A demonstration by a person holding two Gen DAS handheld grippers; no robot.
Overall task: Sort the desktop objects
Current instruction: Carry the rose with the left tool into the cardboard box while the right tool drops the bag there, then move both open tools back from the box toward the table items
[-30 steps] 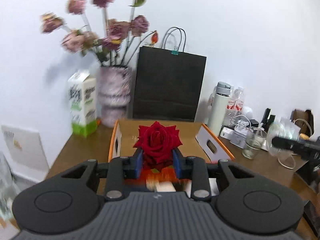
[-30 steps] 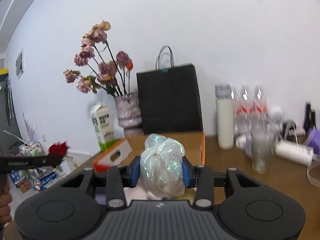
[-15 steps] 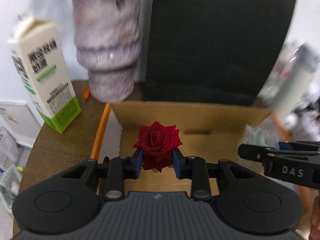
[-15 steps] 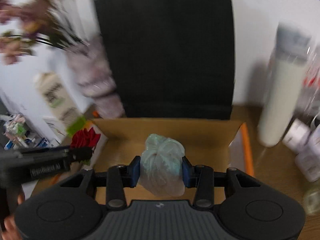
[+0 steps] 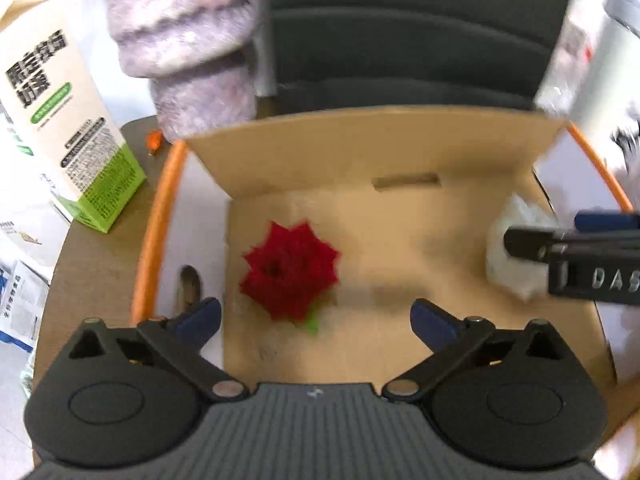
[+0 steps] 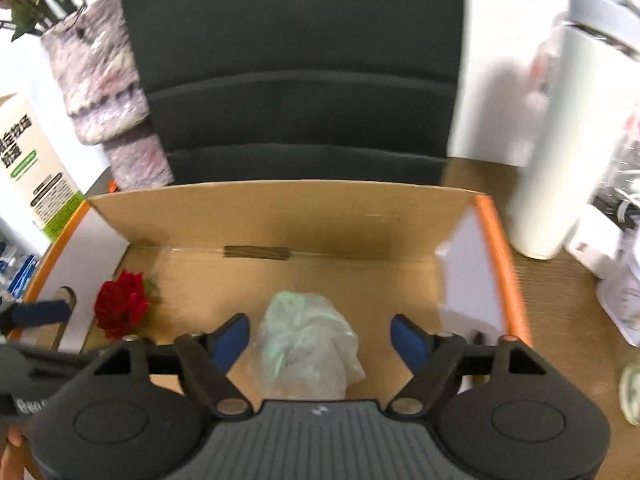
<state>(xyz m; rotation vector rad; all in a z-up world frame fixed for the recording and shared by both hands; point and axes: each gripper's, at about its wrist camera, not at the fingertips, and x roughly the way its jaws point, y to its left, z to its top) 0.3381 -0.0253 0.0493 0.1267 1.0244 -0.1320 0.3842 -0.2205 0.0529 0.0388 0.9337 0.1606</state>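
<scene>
Both releases are in hand: the left gripper (image 5: 316, 316), jaws just spread wide, has freed the red fabric rose (image 5: 290, 270) into the open brown cardboard box (image 5: 360, 152), and the right gripper (image 6: 320, 338), jaws just opened, brackets the crumpled iridescent plastic bundle (image 6: 306, 344) without contact; each should lift straight up, clear of the box walls.

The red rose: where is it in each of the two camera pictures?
Left wrist view: red rose lies mid-picture on the box floor.
Right wrist view: red rose sits low left, in the box's left corner.
Shared landmark: the cardboard box.
</scene>
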